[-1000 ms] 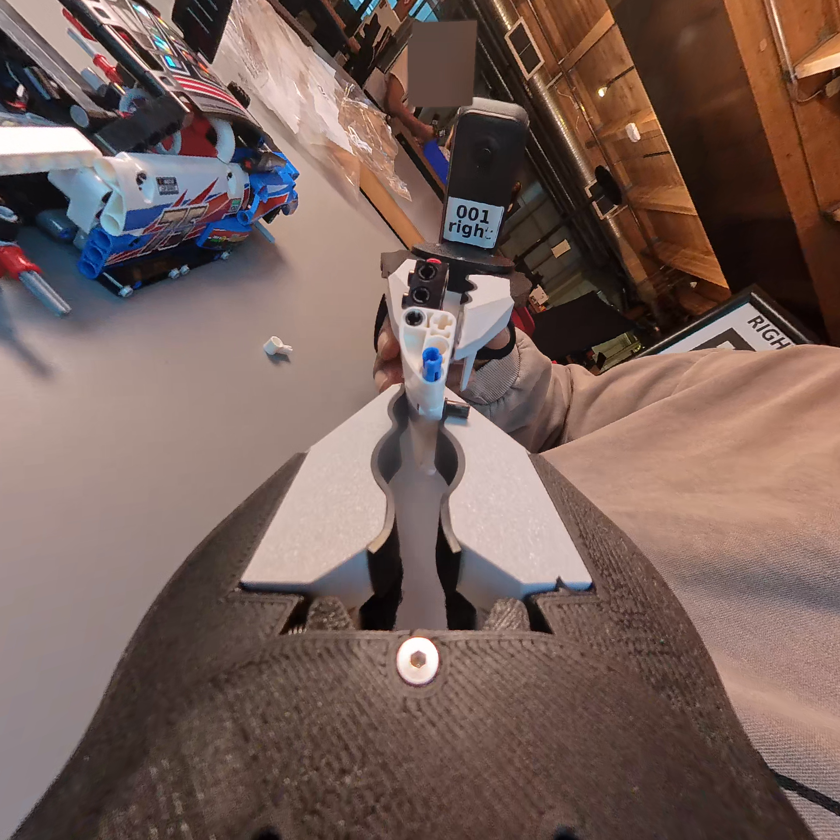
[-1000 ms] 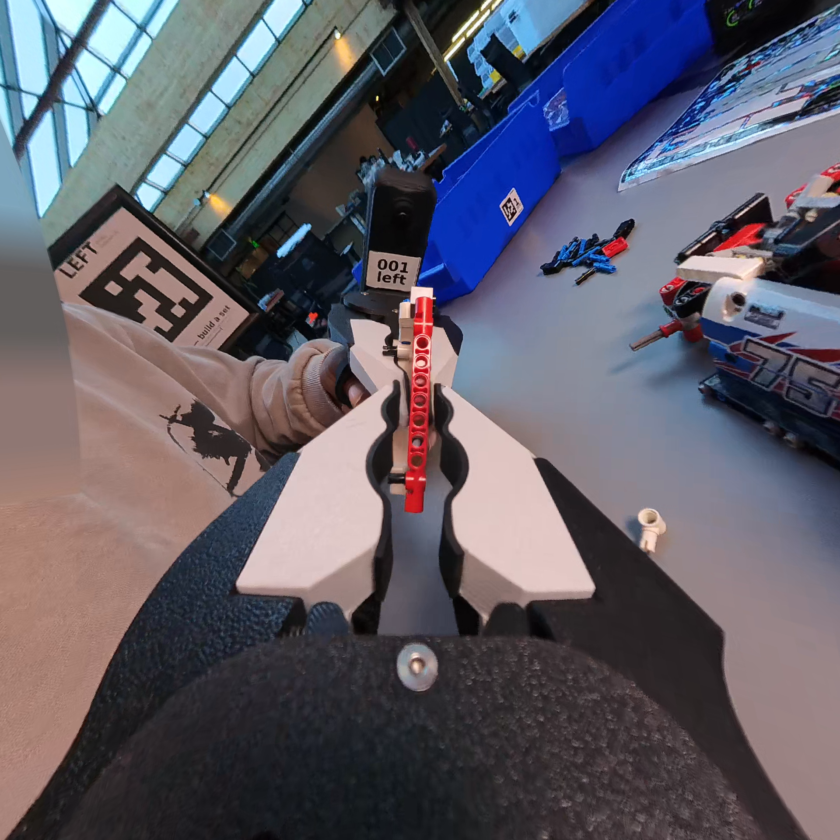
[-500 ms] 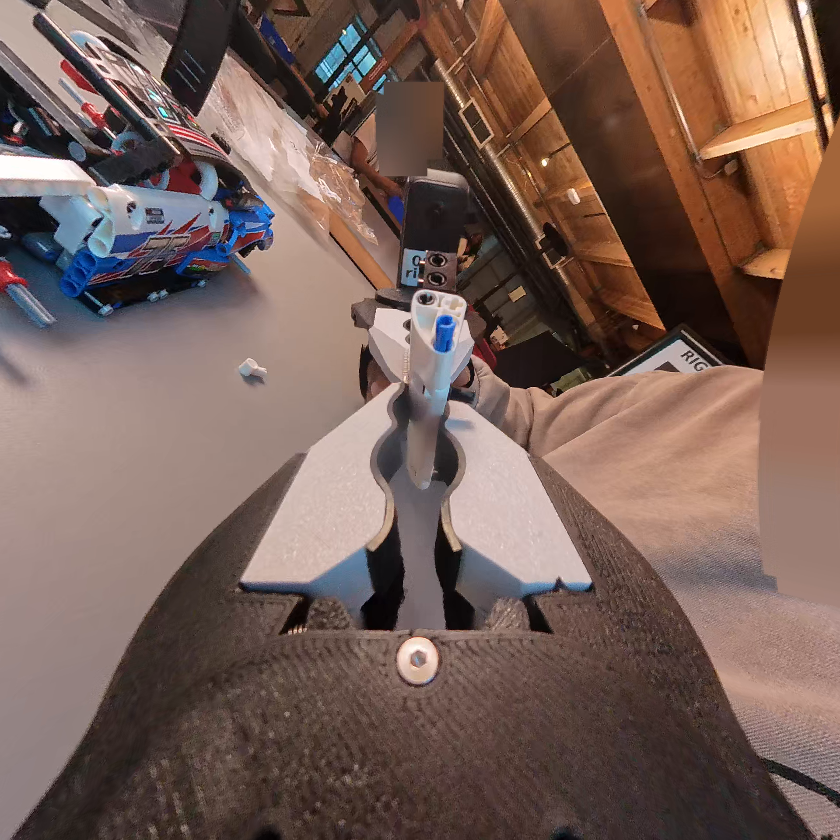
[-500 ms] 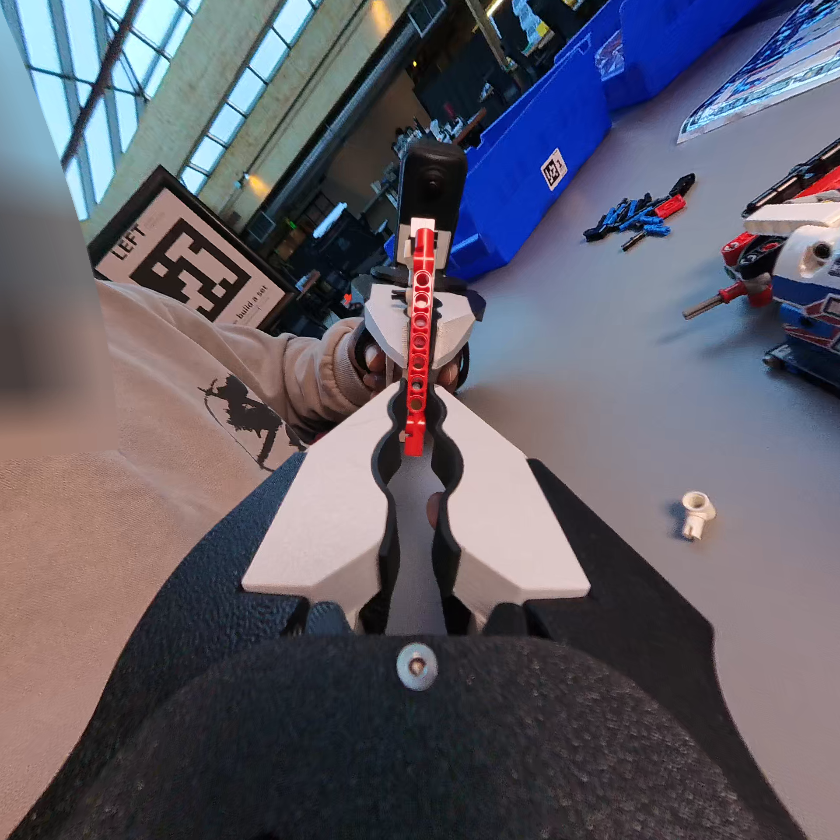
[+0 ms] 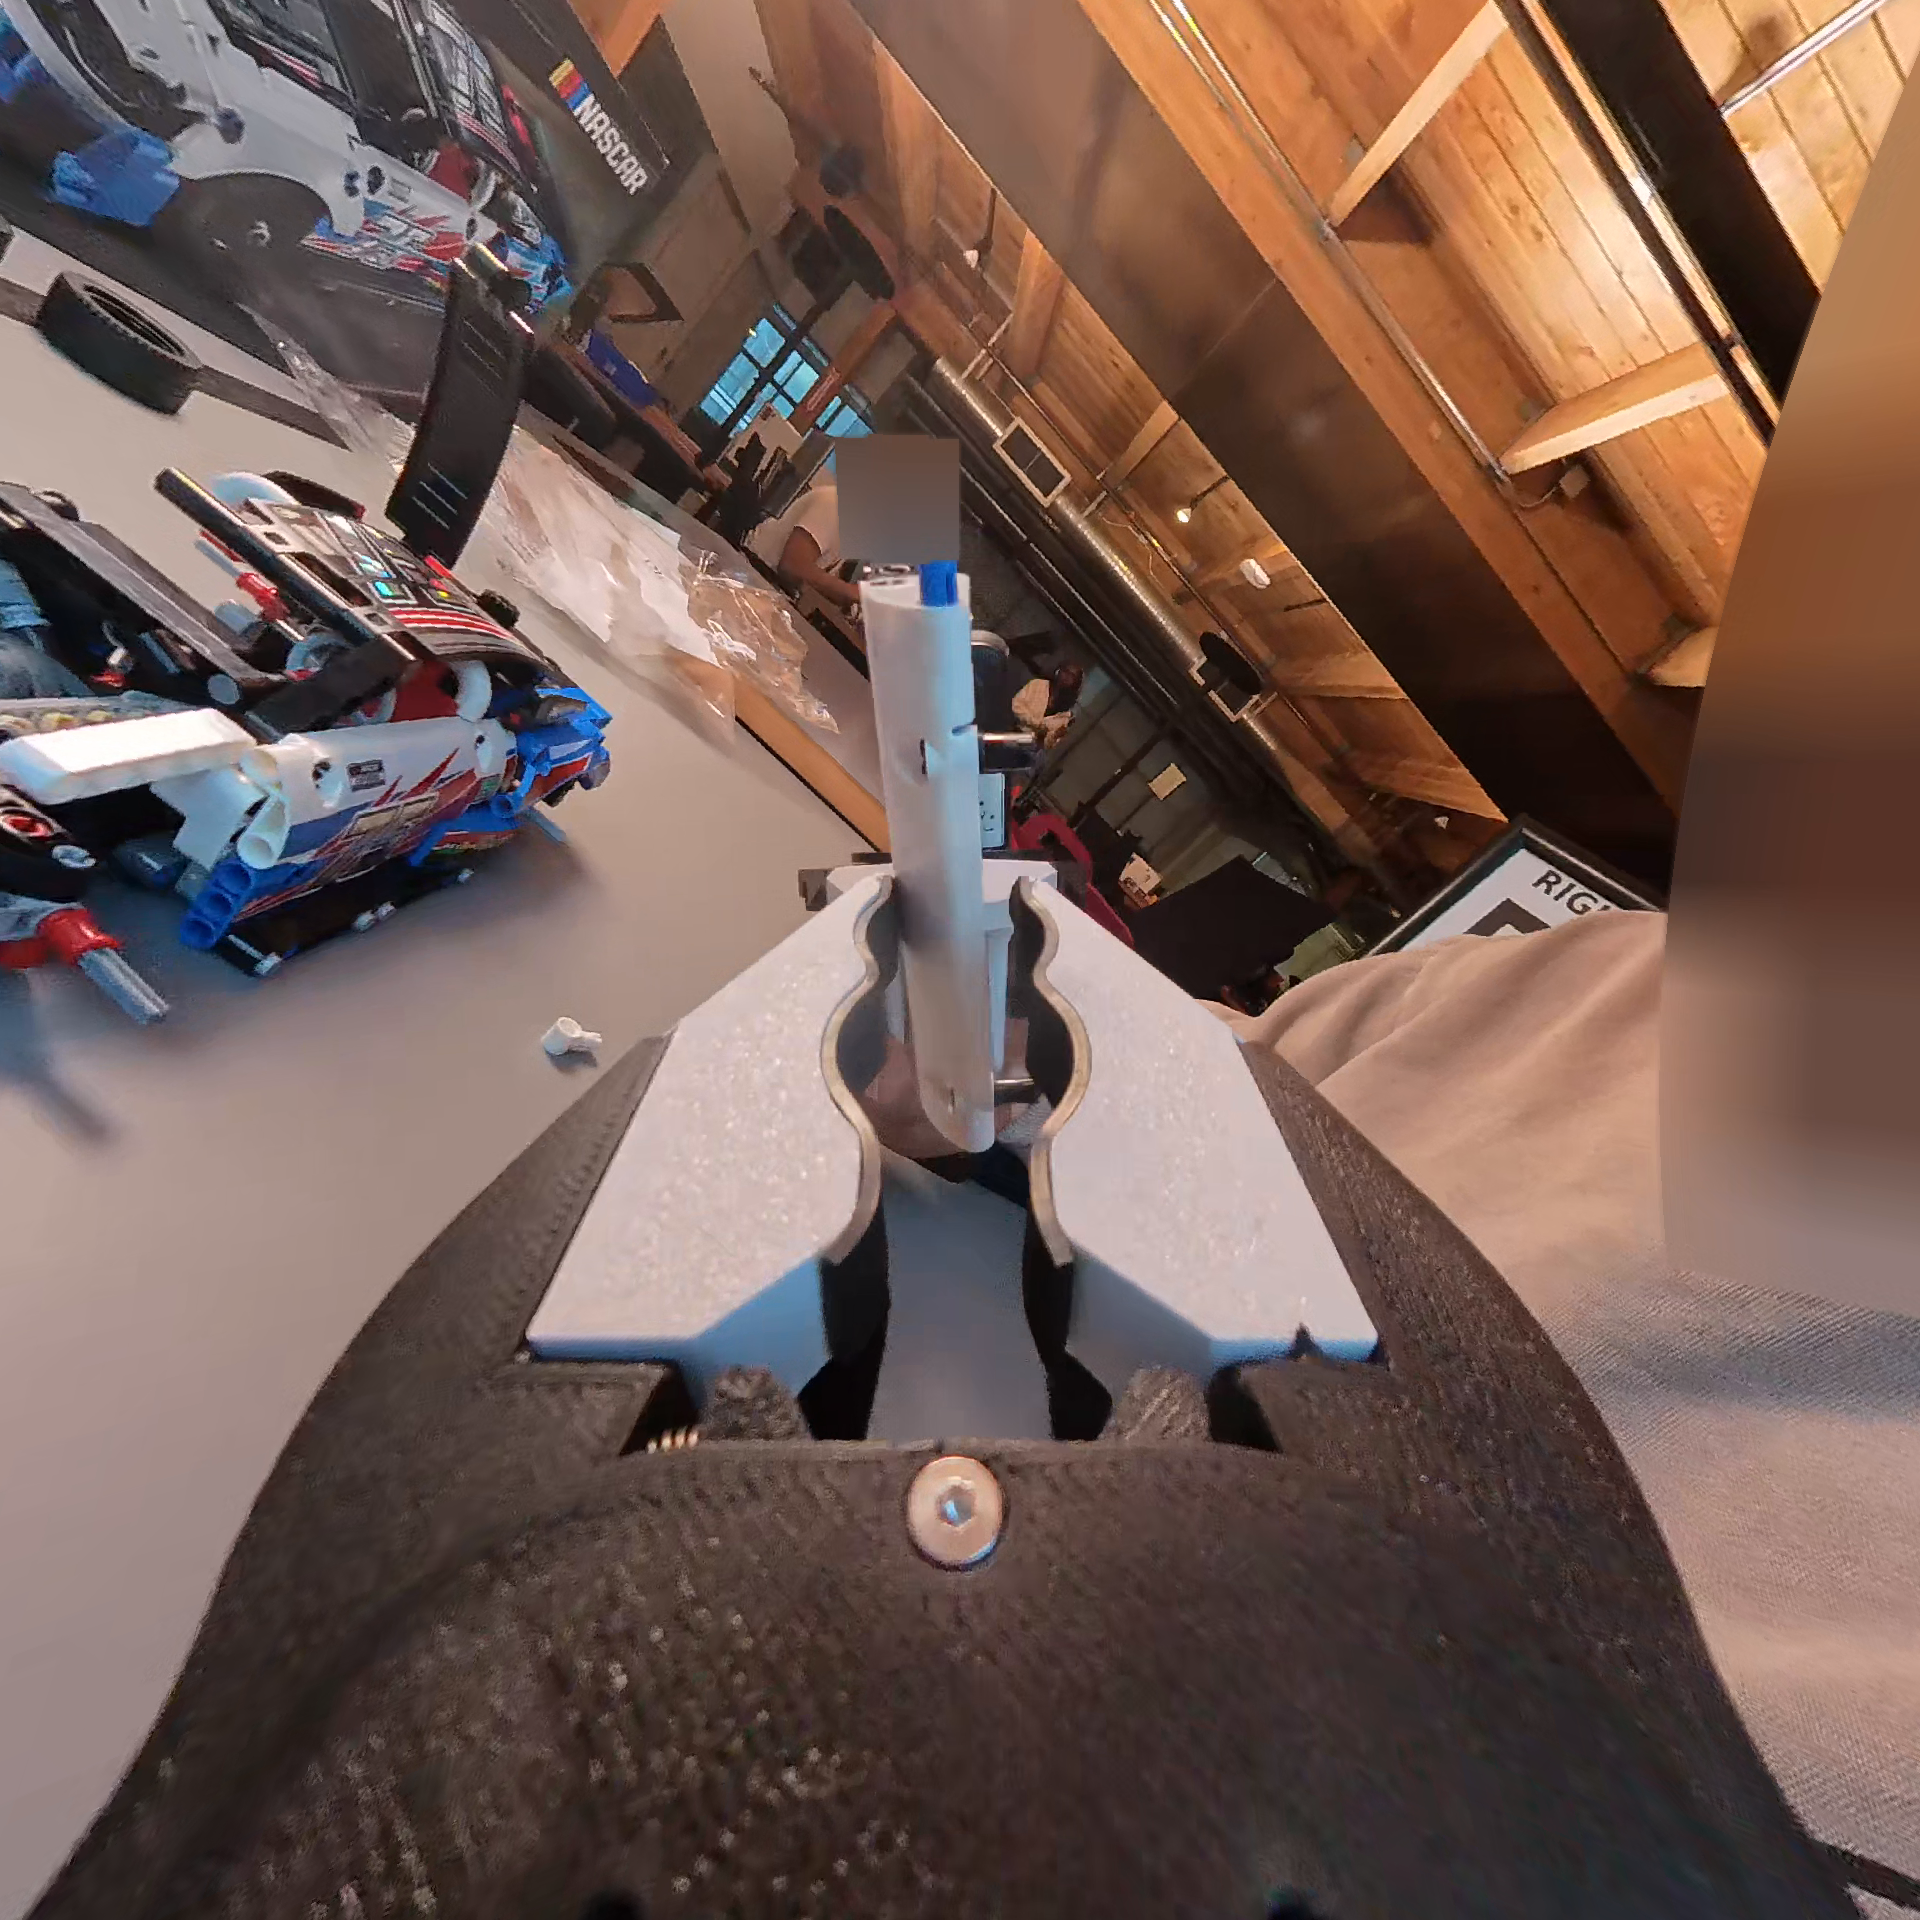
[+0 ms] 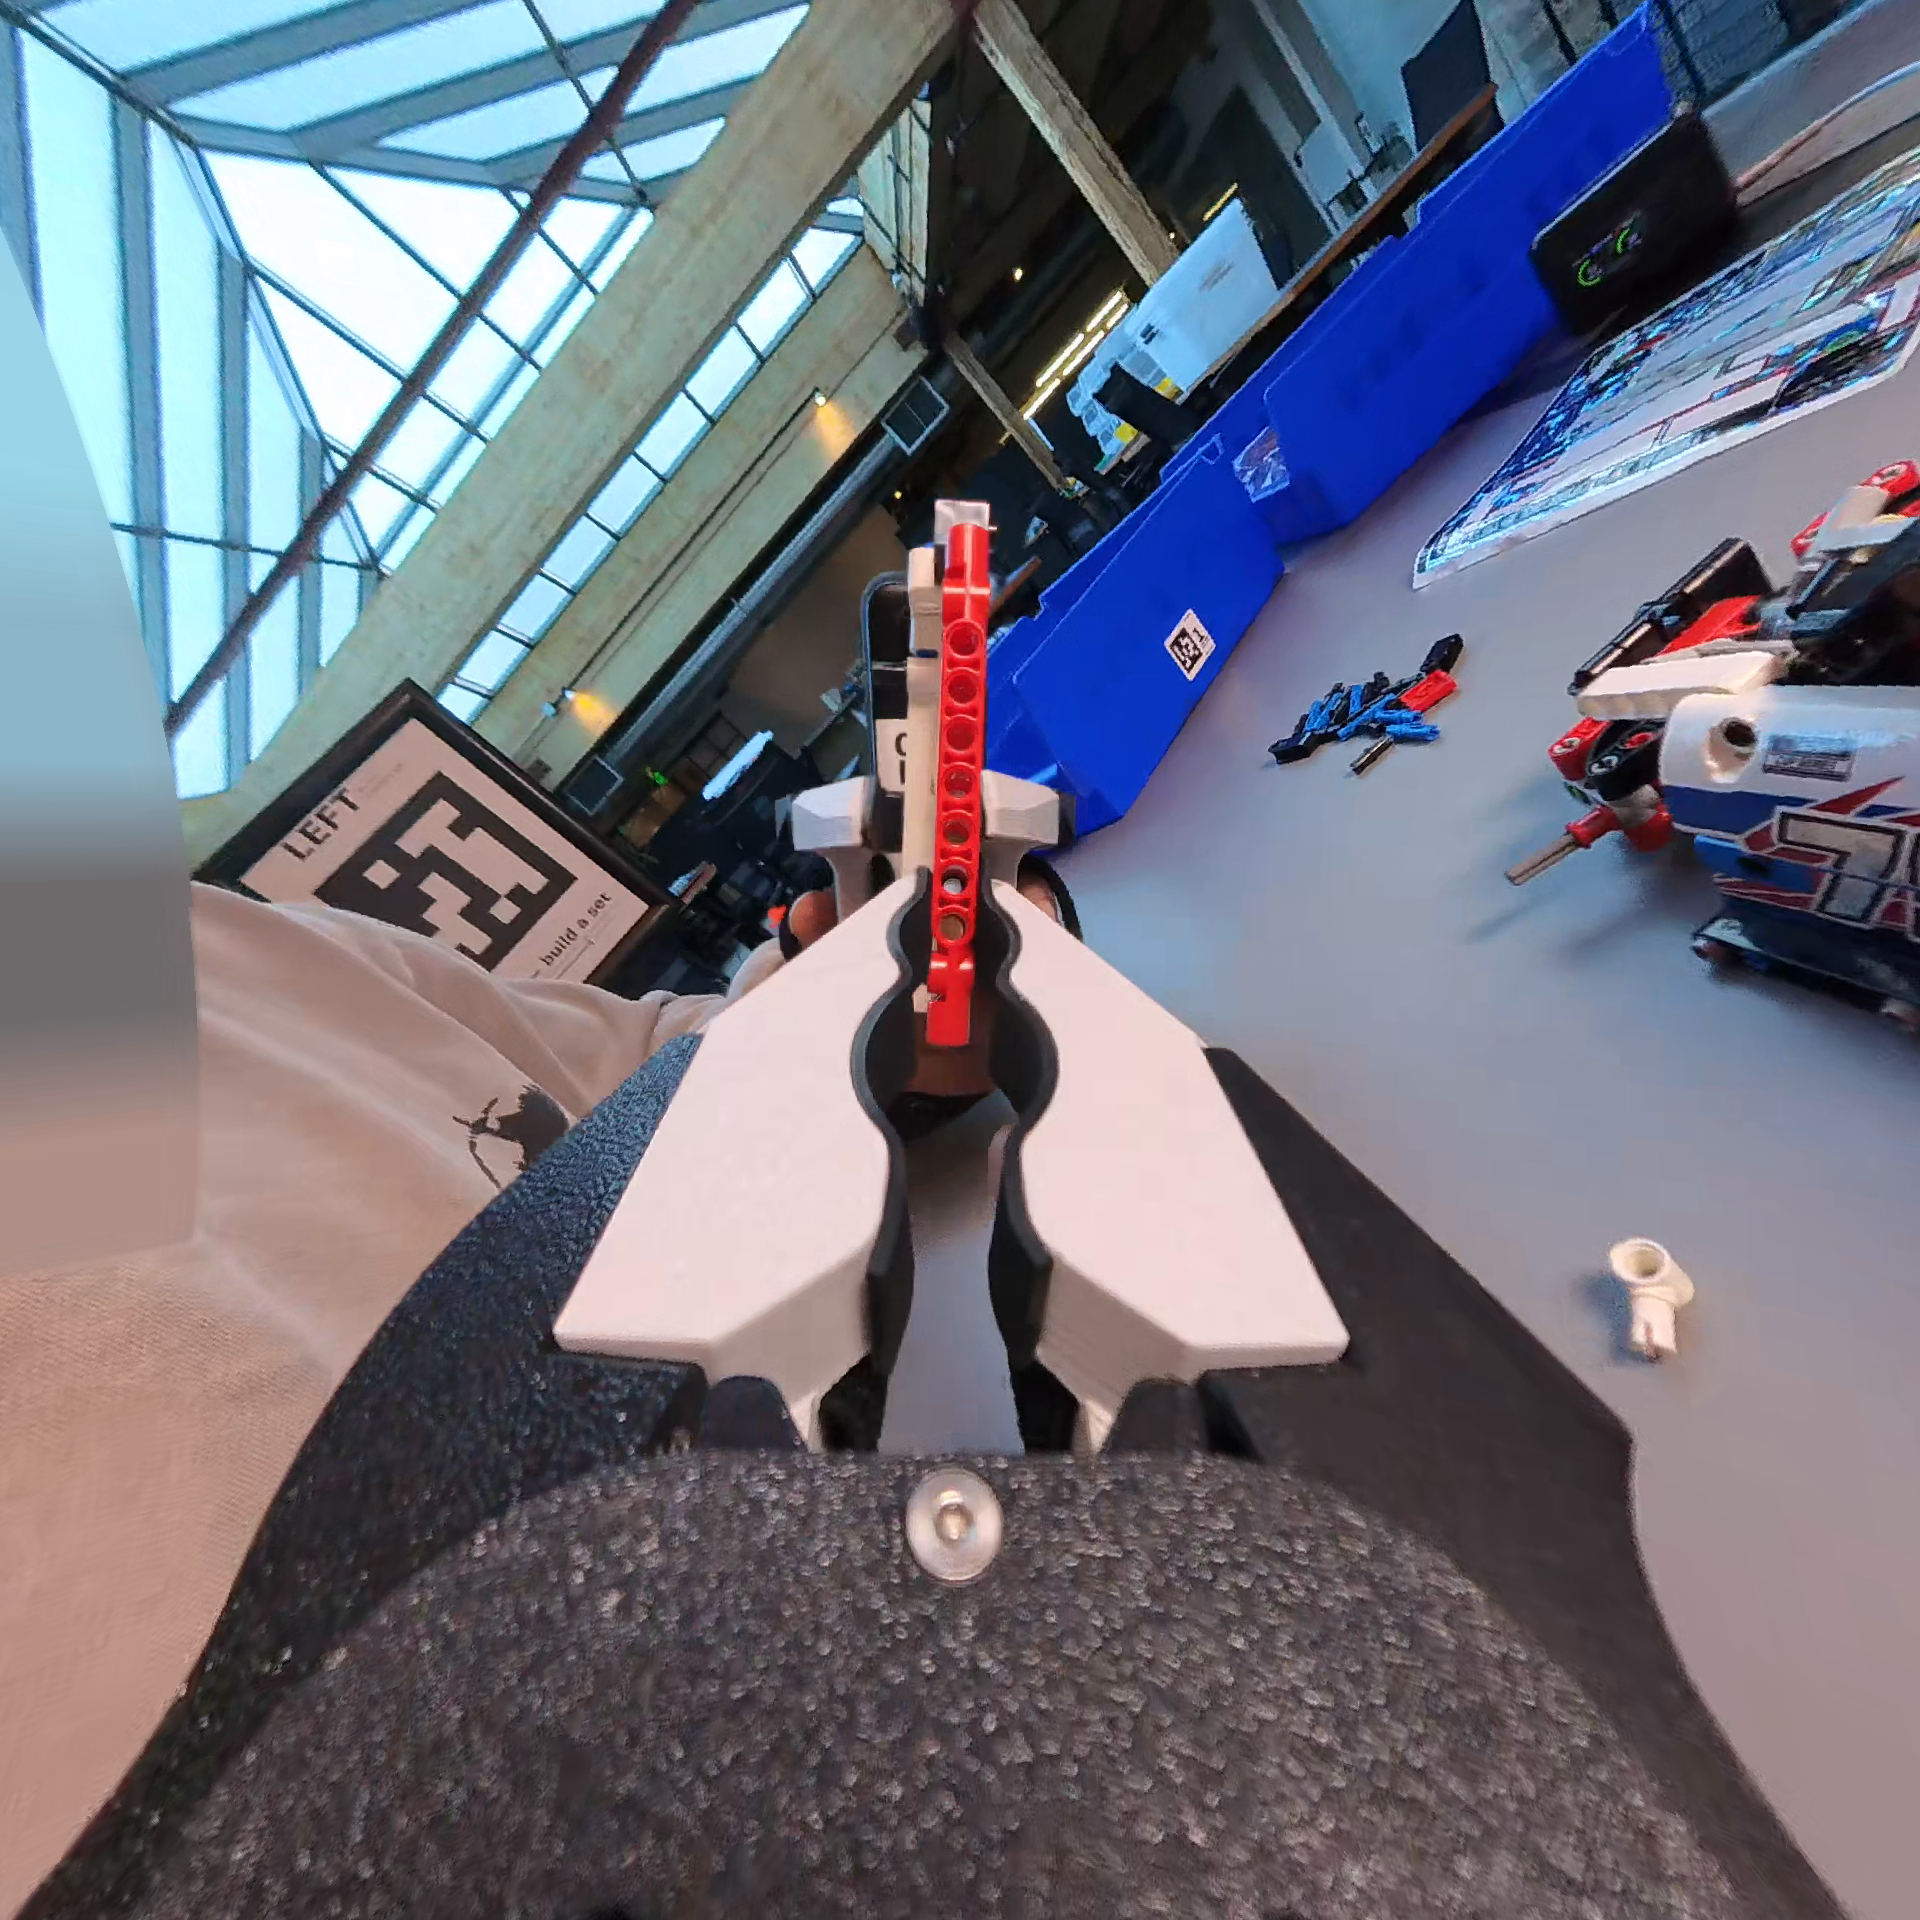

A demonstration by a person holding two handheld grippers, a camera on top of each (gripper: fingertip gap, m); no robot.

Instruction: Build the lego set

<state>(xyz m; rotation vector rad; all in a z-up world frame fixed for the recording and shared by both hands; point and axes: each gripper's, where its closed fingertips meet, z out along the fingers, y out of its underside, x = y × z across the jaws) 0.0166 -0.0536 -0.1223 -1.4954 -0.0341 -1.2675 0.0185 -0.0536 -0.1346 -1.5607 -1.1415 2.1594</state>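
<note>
A white beam [image 5: 935, 862] tipped with a blue pin [image 5: 938, 582] stands clamped in the left gripper [image 5: 951, 914]. The right gripper [image 6: 951, 914] pinches the joined red holed beam [image 6: 958, 790], upright above the grey table [image 6: 1351, 1039].

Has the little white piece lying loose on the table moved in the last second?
Cannot tell. The small white connector shifts in view, but so does the parked lego car; the camera itself moved.

red-white beam assembly [image 6: 958, 790] | upright | unfinished car [image 5: 312, 748] on table
</note>
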